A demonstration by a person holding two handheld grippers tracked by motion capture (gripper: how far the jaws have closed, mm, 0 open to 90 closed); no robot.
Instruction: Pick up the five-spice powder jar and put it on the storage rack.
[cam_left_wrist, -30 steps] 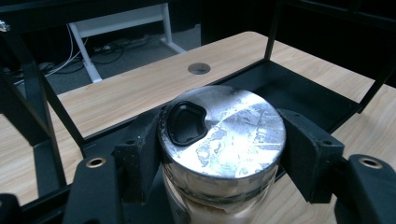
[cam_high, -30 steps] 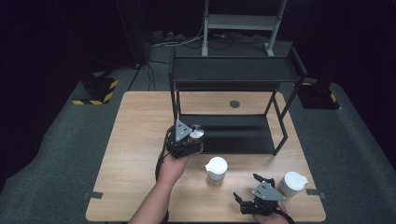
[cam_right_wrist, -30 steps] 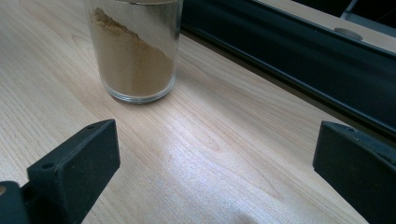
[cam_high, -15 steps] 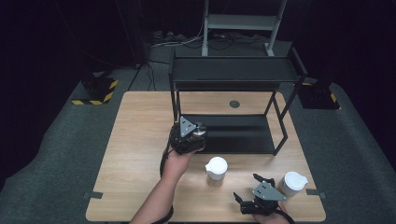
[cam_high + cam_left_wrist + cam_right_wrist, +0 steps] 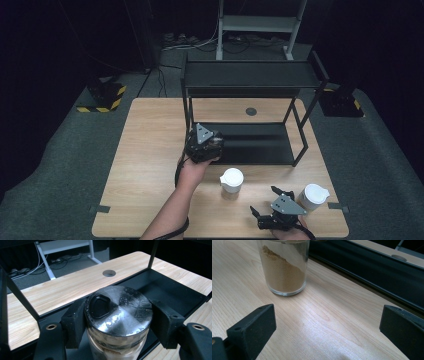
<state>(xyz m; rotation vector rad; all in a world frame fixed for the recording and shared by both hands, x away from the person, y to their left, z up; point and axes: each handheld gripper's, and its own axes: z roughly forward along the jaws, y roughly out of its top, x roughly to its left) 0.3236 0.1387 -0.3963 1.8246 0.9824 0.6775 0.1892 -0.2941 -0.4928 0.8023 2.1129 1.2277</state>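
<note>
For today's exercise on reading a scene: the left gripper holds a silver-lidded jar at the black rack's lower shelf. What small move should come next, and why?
Probably ease the jar forward and down onto the lower shelf. The left gripper is shut on it below the lid, at the shelf's front left corner, and the shelf ahead looks bare. The right gripper waits open on the table.

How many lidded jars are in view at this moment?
3: one silver-lidded jar clamped in the left gripper at the black shelf rack; one white-lidded jar mid-table; another white-lidded jar beside the right gripper. None seems hidden.
</note>
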